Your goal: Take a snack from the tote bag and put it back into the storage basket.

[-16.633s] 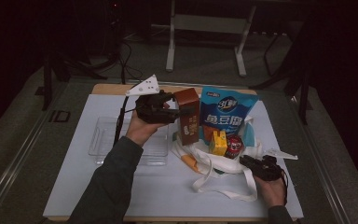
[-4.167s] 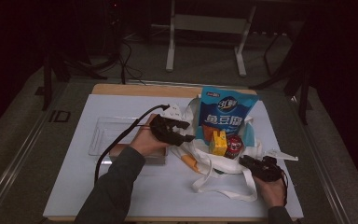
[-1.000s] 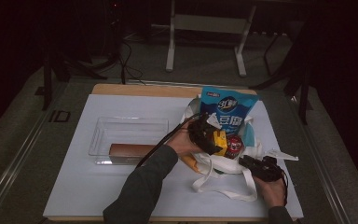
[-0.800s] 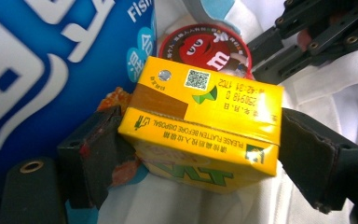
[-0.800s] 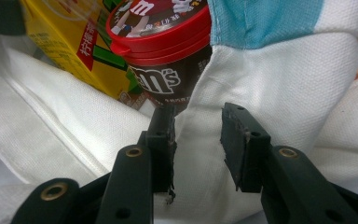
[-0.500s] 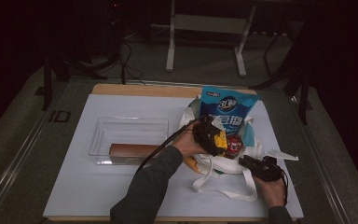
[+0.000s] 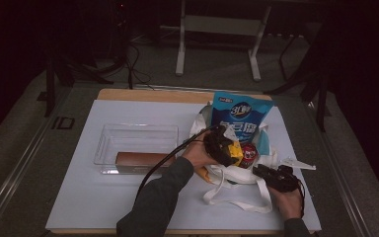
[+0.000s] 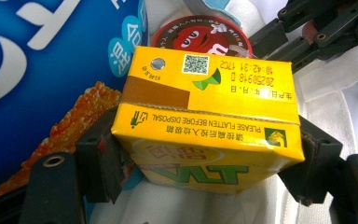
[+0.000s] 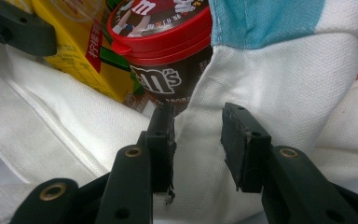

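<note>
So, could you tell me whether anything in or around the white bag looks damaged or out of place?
Nothing is spilled. The yellow carton between the left gripper jaws is slightly creased along its top edge. The brown box lies flat in the clear tray, which seems intended.

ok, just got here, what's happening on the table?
A person is unpacking a white tote bag with two handheld tongs. The left tongs straddle a yellow drink carton in the bag, jaws just closing in on its sides. The right tongs pinch a fold of the bag's cloth, seemingly holding it open. A red-lidded candy tub and a blue snack pouch remain in the bag. A brown box already lies in the clear tray.
</note>
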Demonstrator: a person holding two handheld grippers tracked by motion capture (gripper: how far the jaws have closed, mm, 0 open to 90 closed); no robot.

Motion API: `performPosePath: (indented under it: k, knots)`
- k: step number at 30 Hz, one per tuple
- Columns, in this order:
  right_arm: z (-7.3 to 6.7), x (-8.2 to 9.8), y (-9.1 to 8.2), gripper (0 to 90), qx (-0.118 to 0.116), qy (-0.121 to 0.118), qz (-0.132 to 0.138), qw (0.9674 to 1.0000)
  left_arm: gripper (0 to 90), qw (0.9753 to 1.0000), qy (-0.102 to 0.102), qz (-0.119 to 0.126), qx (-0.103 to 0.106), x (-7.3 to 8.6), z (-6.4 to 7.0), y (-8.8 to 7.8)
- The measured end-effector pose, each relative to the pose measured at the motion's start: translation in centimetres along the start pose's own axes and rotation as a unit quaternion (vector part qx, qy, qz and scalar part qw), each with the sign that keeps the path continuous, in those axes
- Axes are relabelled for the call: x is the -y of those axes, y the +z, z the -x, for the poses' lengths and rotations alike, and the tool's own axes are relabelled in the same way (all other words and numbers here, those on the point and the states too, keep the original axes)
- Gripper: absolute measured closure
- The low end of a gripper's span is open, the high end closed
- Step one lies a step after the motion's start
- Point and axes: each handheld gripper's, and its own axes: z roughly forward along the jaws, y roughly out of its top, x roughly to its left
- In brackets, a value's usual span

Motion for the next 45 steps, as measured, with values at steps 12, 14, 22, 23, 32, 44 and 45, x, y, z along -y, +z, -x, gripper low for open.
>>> performPosePath:
  k: [12, 14, 22, 23, 32, 44, 45]
  knots:
    - [0.0, 0.0, 0.0, 64.0, 0.0, 0.001, 0.0, 1.0, 20.3, 0.9995, 0.026, -0.003, -0.019, -0.2, 0.4, 0.8]
    - [0.0, 0.0, 0.0, 63.9, -0.001, 0.0, 0.001, 1.0, 20.3, 0.9995, 0.026, 0.003, -0.019, -0.2, 0.5, 0.9]
    - [0.0, 0.0, 0.0, 63.9, 0.001, 0.001, 0.001, 1.0, 20.2, 0.9994, 0.026, 0.004, -0.022, -0.3, 0.6, 1.2]
    - [0.0, 0.0, 0.0, 63.9, 0.001, 0.001, 0.0, 1.0, 20.2, 0.9994, 0.027, 0.004, -0.022, -0.3, 0.6, 1.3]
    - [0.0, 0.0, 0.0, 63.8, -0.001, 0.0, 0.0, 1.0, 25.5, 0.999, 0.035, 0.004, -0.027, -0.3, 1.0, 1.1]
    - [0.0, 0.0, 0.0, 63.8, -0.002, 0.0, 0.0, 1.0, 28.4, 0.9994, 0.024, -0.004, -0.026, -0.3, 1.0, 0.8]
    - [0.0, 0.0, 0.0, 63.7, -0.002, 0.0, 0.0, 1.0, 28.4, 0.9994, 0.024, -0.004, -0.026, -0.3, 1.0, 0.8]
